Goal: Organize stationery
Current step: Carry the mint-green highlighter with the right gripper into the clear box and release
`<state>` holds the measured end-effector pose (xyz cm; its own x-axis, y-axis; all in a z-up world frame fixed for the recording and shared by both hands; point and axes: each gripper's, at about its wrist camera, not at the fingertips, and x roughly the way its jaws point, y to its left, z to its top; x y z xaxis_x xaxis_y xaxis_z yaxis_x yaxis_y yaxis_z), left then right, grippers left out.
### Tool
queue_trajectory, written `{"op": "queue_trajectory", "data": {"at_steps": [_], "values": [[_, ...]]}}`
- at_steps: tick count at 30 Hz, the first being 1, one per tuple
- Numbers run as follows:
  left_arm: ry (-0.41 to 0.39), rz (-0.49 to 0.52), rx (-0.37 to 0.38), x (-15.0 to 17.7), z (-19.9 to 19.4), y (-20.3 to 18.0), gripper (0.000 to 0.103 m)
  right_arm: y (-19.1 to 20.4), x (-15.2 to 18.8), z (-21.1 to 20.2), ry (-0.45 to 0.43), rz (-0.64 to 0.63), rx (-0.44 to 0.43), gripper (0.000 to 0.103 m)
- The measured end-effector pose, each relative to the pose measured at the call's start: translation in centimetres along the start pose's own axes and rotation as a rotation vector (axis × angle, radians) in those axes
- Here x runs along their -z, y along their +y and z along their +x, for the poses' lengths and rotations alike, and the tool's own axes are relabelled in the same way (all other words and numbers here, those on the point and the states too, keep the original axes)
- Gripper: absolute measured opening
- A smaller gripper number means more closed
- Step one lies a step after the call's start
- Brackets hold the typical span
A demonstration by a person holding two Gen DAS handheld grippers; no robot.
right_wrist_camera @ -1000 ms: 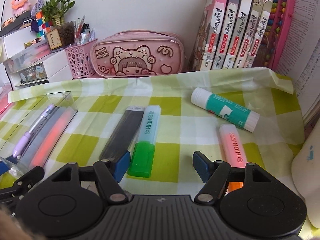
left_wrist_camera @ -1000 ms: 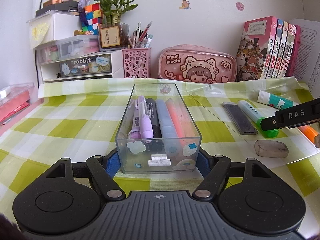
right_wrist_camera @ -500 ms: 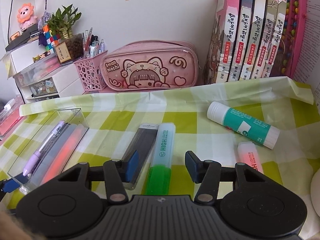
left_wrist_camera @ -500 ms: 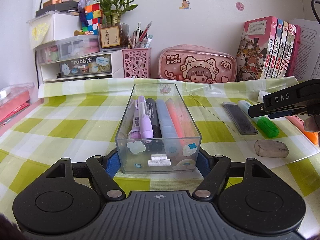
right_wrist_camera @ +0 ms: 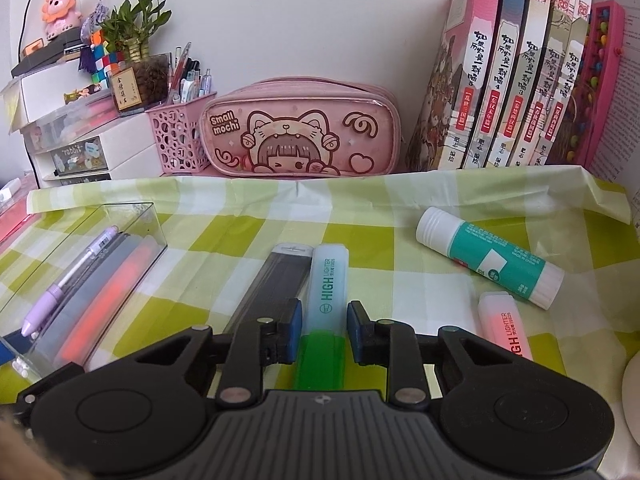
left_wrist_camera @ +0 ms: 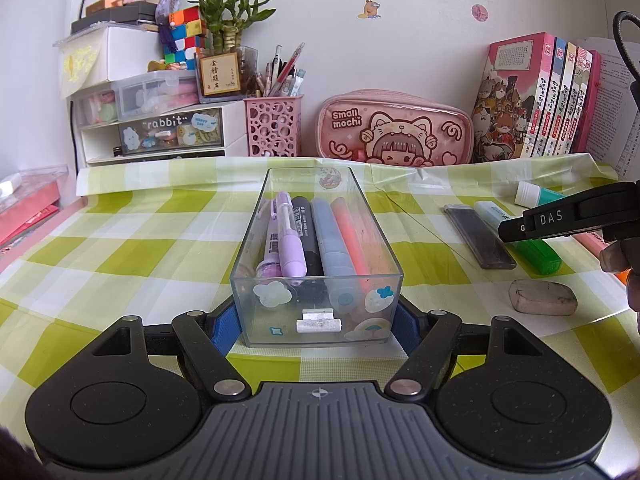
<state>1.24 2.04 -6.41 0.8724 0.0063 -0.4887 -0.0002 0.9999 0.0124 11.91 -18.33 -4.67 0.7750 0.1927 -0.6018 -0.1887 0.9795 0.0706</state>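
Observation:
My left gripper point(left_wrist_camera: 318, 326) is shut on the near end of a clear plastic organizer box point(left_wrist_camera: 256, 252) that holds a purple pen, a black marker, a grey marker and an orange highlighter. My right gripper point(right_wrist_camera: 323, 314) has its fingers on both sides of a green highlighter point(right_wrist_camera: 326, 300) that lies on the tablecloth; narrow gaps still show between pads and highlighter. The green highlighter point(left_wrist_camera: 536, 252) also shows in the left wrist view, under the right gripper's body. The box point(right_wrist_camera: 92, 220) shows at the left of the right wrist view.
A dark flat case point(right_wrist_camera: 276, 280) lies just left of the green highlighter. A glue stick point(right_wrist_camera: 488, 256) and an orange highlighter point(right_wrist_camera: 506, 328) lie to the right. An eraser point(left_wrist_camera: 542, 298) lies nearer. A pink pencil case point(right_wrist_camera: 300, 136), pen holder point(left_wrist_camera: 272, 124), drawers and books point(right_wrist_camera: 516, 80) line the wall.
My right gripper has moved forward and left over the green highlighter and its fingers have closed in around it. My left gripper and the box have not moved.

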Motion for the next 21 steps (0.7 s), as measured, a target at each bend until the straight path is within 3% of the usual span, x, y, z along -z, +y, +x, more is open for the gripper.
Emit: {"op": "queue_trajectory", "data": {"at_steps": [12, 21], "values": [[0.000, 0.000, 0.000, 0.0, 0.0, 0.0, 0.073, -1.6, -0.5, -1.5, 0.002, 0.181, -0.074, 0.027], [0.000, 0.000, 0.000, 0.0, 0.0, 0.0, 0.073, -1.2, -1.1, -2.6, -0.012, 0.221, -0.135, 0.027]]}}
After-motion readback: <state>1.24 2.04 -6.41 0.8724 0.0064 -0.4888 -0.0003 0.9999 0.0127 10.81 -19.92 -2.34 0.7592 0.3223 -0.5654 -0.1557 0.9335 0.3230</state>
